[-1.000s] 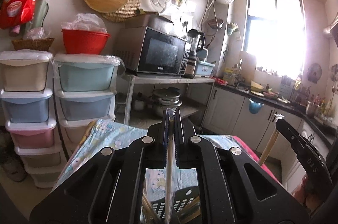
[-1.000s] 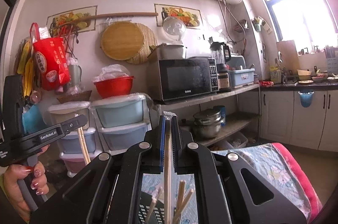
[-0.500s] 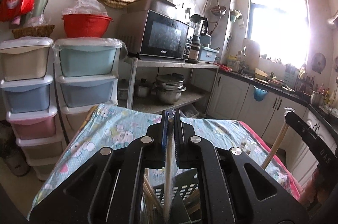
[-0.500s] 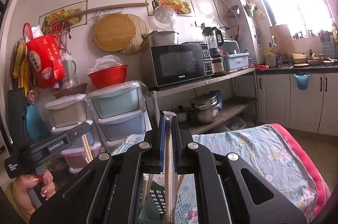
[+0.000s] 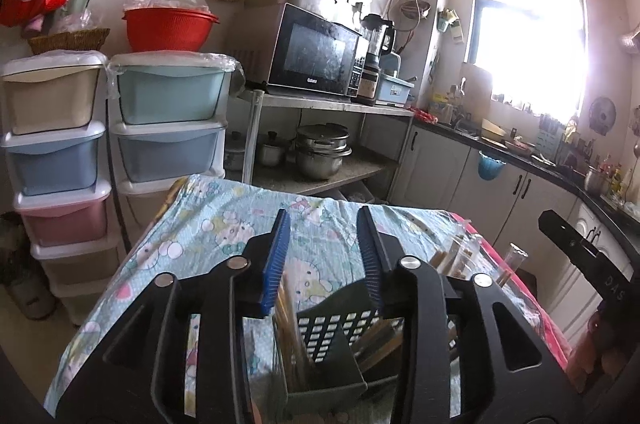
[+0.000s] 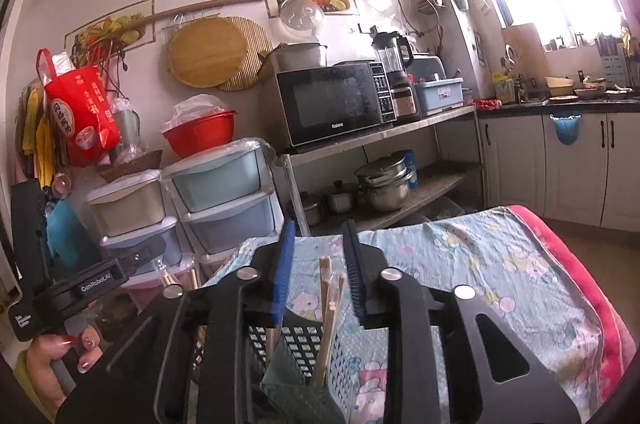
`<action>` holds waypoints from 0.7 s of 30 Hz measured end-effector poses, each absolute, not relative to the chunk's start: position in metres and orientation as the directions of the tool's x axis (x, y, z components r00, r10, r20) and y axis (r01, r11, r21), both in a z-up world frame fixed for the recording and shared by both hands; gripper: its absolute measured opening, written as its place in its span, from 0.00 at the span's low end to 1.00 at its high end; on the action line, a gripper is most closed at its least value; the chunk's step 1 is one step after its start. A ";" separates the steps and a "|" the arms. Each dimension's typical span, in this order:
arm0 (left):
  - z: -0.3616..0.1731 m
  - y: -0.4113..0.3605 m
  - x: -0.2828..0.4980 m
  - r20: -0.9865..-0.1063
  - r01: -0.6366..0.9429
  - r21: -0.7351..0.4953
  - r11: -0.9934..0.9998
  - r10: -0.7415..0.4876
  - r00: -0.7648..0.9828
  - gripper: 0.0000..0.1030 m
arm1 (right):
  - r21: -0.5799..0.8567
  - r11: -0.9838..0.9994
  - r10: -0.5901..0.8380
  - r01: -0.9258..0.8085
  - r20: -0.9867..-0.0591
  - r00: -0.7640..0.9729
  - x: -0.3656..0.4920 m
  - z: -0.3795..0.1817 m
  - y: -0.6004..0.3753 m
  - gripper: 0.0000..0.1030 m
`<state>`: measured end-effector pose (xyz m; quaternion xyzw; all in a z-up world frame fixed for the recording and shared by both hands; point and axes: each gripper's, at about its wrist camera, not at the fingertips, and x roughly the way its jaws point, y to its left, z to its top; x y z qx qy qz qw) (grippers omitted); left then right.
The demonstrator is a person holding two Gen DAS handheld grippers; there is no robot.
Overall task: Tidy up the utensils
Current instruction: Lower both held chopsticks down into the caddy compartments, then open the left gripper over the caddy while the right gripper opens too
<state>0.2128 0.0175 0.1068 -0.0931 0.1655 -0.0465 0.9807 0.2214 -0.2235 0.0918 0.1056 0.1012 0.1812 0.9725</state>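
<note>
A dark green perforated utensil holder point(image 5: 332, 340) stands on the cartoon-print tablecloth point(image 5: 224, 224), right below both grippers. Wooden chopsticks point(image 6: 330, 300) stand in its compartments; more show in the left wrist view point(image 5: 290, 324). My left gripper point(image 5: 324, 244) is open and empty above the holder. My right gripper point(image 6: 318, 256) is open and empty, with the chopstick tops between its jaws but not gripped. The holder also shows in the right wrist view point(image 6: 304, 348). The other gripper appears at the right edge point(image 5: 580, 256) of the left view and at the left edge point(image 6: 92, 284) of the right view.
Wrapped chopsticks point(image 5: 452, 256) lie on the cloth at the right. Stacked plastic drawers point(image 5: 168, 119) and a metal shelf with a microwave point(image 5: 316, 55) and pots point(image 5: 320, 151) stand beyond the table. Kitchen cabinets point(image 5: 500, 191) run along the right.
Both grippers held a chopstick upright and came down over the holder. Both have opened now, and the chopsticks stand in the holder.
</note>
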 end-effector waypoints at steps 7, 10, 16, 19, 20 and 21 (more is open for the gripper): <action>0.101 0.017 0.203 -0.332 0.061 -0.201 0.978 -0.126 0.935 0.50 | 0.245 0.915 0.370 -0.322 -0.185 0.910 0.215 0.086 -0.226 0.35; 0.098 0.017 0.200 -0.338 0.065 -0.203 0.977 -0.132 0.932 0.55 | 0.242 0.915 0.373 -0.323 -0.199 0.906 0.212 0.083 -0.226 0.38; 0.091 0.017 0.193 -0.357 0.062 -0.204 0.977 -0.134 0.925 0.67 | 0.226 0.921 0.368 -0.317 -0.238 0.899 0.205 0.077 -0.225 0.46; 0.087 0.018 0.190 -0.368 0.061 -0.210 0.976 -0.136 0.920 0.74 | 0.216 0.919 0.379 -0.329 -0.262 0.887 0.201 0.072 -0.223 0.51; 0.086 0.018 0.189 -0.373 0.059 -0.212 0.976 -0.136 0.918 0.77 | 0.213 0.920 0.380 -0.330 -0.267 0.886 0.200 0.071 -0.222 0.53; 0.085 0.019 0.188 -0.375 0.058 -0.214 0.975 -0.137 0.917 0.81 | 0.207 0.921 0.380 -0.331 -0.274 0.884 0.198 0.070 -0.221 0.53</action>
